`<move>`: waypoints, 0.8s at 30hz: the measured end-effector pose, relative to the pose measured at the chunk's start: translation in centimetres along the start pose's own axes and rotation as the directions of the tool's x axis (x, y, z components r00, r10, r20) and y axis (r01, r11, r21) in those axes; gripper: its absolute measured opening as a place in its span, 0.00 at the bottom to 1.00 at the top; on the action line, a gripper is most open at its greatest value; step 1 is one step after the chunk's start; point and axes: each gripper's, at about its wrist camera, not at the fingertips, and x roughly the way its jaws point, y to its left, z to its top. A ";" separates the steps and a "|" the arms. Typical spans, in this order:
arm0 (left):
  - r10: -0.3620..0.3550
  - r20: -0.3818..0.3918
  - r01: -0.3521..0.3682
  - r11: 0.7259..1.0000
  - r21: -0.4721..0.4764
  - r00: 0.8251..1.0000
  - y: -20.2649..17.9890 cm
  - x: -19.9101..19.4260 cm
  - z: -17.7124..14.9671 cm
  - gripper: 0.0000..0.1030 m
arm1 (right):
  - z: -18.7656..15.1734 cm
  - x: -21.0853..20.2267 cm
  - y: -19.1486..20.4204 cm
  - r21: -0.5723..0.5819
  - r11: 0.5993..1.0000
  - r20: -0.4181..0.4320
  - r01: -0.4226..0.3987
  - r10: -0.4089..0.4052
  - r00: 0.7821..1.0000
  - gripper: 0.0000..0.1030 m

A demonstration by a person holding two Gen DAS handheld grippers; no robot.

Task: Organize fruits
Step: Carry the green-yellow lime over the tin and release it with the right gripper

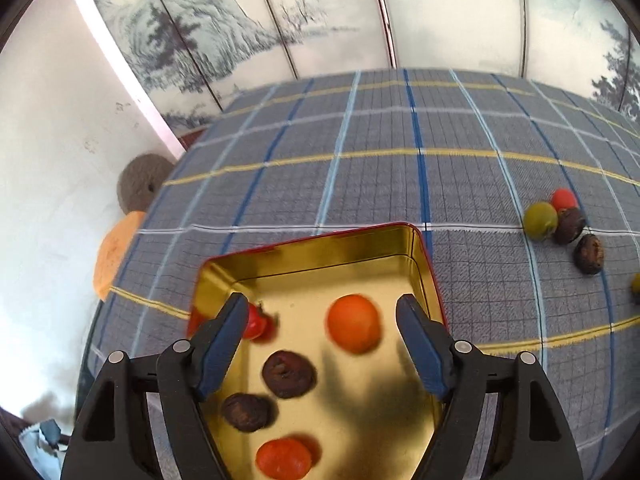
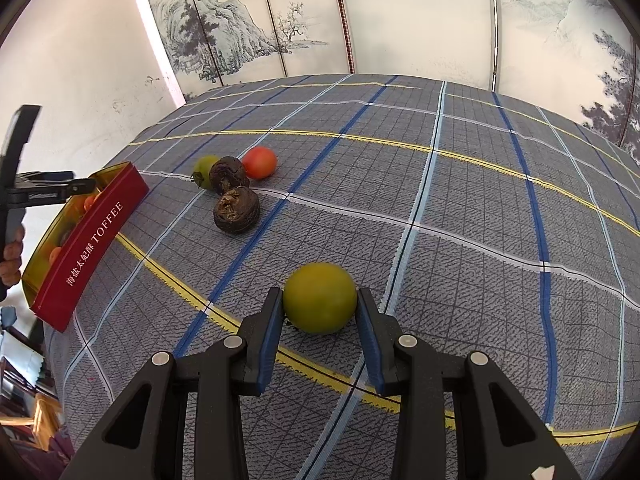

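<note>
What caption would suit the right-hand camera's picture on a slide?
Right tool closed on a green fruit on the checked tablecloth, beside the red toffee tin.

Plaid tablecloth (image 2: 460, 208); painted screen (image 2: 400, 20)

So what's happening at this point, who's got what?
A person is sorting fruit into a gold-lined toffee tin using two handheld grippers. The left gripper hangs open over the tin with nothing in its jaws; an orange fruit lies just below, among others. The right gripper is shut on a green fruit on the checked cloth. Four more fruits wait there.
</note>
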 end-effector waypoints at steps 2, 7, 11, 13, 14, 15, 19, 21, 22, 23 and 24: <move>-0.016 0.026 0.017 0.999 -0.029 1.000 0.6 -1.7 -1.2 0.74 | 0.0 0.0 0.0 0.001 1.000 0.001 0.001 -0.001 1.000 0.33; -0.099 0.079 0.107 0.989 -0.105 0.992 1.9 -5.1 -4.7 0.74 | 0.0 0.1 0.0 0.001 1.000 0.001 -0.001 0.001 1.000 0.34; -0.103 0.095 0.115 0.985 -0.132 0.990 2.2 -7.0 -7.8 0.74 | 0.0 0.1 0.0 -0.001 1.000 0.001 -0.001 0.001 1.000 0.34; -0.088 0.108 0.101 0.987 -0.127 0.990 2.1 -7.9 -9.1 0.74 | -0.1 0.1 0.2 -0.009 1.000 0.002 0.009 -0.009 1.000 0.33; -0.081 0.108 0.094 0.988 -0.122 0.991 2.1 -8.1 -9.6 0.74 | -0.1 0.0 0.3 -0.015 1.000 0.006 0.017 -0.017 1.000 0.33; -0.074 0.106 0.086 0.989 -0.116 0.992 2.1 -8.2 -9.9 0.74 | -0.2 -0.1 0.4 -0.017 1.000 0.009 0.022 -0.022 1.000 0.33; -0.047 0.106 0.060 0.990 -0.128 0.993 3.0 -9.0 -11.0 0.74 | -0.5 -0.6 1.1 -0.008 1.000 0.011 0.013 -0.013 1.000 0.34; -0.039 0.111 0.056 0.987 -0.153 0.993 3.8 -9.3 -11.1 0.75 | -0.5 -1.1 2.0 -0.012 1.000 0.018 -0.010 0.011 1.000 0.34; -0.035 0.114 0.054 0.984 -0.168 0.993 4.1 -9.4 -11.2 0.75 | -0.4 -1.4 2.5 -0.021 0.999 0.023 -0.025 0.026 0.999 0.34; -0.030 0.115 0.051 0.982 -0.184 0.993 4.5 -9.5 -11.2 0.75 | -0.3 -1.7 3.4 -0.034 0.998 0.028 -0.048 0.049 0.998 0.34; -0.025 0.117 0.048 0.979 -0.199 0.993 4.8 -9.5 -11.3 0.75 | -0.1 -2.0 4.2 -0.043 0.997 0.029 -0.070 0.071 0.997 0.34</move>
